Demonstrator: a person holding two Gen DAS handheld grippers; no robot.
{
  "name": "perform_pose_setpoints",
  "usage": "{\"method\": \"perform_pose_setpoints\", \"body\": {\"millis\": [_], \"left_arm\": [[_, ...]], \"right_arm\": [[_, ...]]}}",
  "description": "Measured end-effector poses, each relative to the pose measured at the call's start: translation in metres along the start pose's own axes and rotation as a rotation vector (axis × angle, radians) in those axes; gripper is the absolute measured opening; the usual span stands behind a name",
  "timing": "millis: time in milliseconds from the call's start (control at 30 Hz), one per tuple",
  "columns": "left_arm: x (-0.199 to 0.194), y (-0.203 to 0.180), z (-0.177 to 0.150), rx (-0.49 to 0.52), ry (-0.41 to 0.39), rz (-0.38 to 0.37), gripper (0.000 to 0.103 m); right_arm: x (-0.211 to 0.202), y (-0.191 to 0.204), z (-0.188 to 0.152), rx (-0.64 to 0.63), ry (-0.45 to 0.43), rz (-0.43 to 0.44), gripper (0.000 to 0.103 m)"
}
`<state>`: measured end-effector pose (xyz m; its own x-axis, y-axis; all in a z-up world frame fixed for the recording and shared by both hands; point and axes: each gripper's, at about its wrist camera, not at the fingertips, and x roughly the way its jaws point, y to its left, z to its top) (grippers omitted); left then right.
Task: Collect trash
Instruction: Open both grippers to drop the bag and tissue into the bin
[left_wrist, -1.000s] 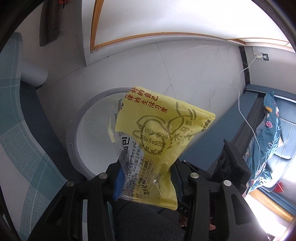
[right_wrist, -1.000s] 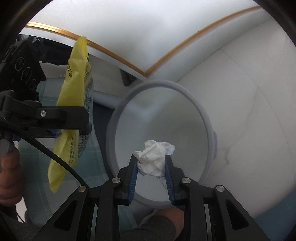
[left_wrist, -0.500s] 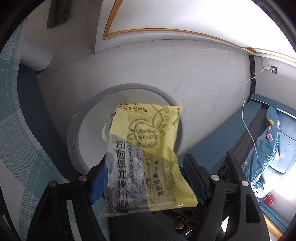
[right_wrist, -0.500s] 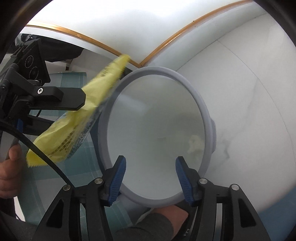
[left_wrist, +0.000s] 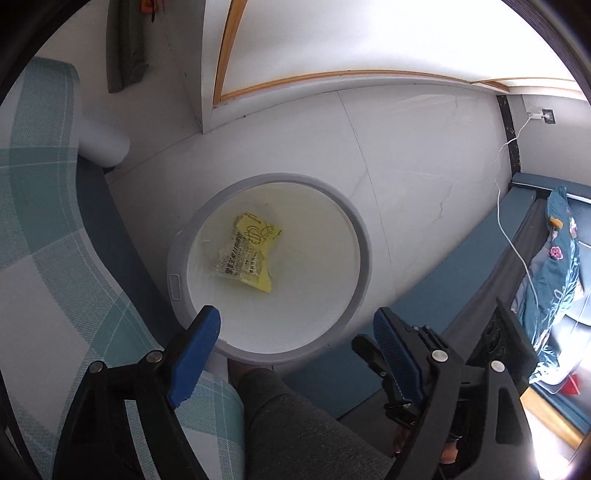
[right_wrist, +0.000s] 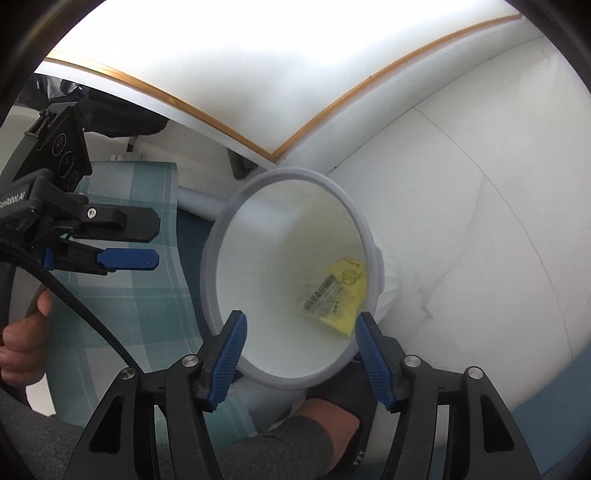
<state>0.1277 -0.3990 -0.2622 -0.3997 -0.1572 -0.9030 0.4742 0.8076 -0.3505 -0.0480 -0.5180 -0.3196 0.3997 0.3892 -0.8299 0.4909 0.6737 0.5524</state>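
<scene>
The right tongs (right_wrist: 300, 325) point down over a round white plastic trash bin with a grey rim (right_wrist: 284, 382), and their blue pads are opening with nothing between them. Beyond the right pad, inside the bin, lies a crumpled yellow plastic wrapper with black print (right_wrist: 334, 295) against the wall. To the left of the tongs, above a teal checked cloth (right_wrist: 122, 299), the left tongs (right_wrist: 149, 238) stand apart, held by a hand (right_wrist: 22, 350).

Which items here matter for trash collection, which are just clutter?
Job:
yellow wrapper, lying inside the bin
white bin
left gripper, opening, empty
right gripper, opening, empty

Lying about:
checked cloth
white cable
floral bedding
</scene>
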Motion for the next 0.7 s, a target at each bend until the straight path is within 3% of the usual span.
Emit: {"method": "perform_pose_setpoints", "body": {"millis": [167,367,500,533,700], "left_arm": [[-0.038,-0.015,-0.023,0.067,-0.154,0.191,0.083],[-0.088,-0.018,-0.054,0.082,-0.315,0.212,0.083],[-0.136,-0.025,-0.086,0.086,-0.507,0.241,0.083],[-0.153,-0.022,-0.098,0.066,-0.58,0.261,0.083],[-0.21,0.0,-0.143,-0.034,-0.783,0.272,0.083]], "right_arm": [[-0.04,0.011,0.01,-0.019,-0.097,-0.002,0.063],[-0.098,0.041,0.014,-0.071,-0.234,-0.049,0.072],[-0.143,0.064,0.013,-0.099,-0.349,-0.115,0.082],[-0.152,0.068,0.013,-0.103,-0.372,-0.121,0.082],[-0.206,0.109,0.006,-0.181,-0.527,-0.141,0.084]]}}
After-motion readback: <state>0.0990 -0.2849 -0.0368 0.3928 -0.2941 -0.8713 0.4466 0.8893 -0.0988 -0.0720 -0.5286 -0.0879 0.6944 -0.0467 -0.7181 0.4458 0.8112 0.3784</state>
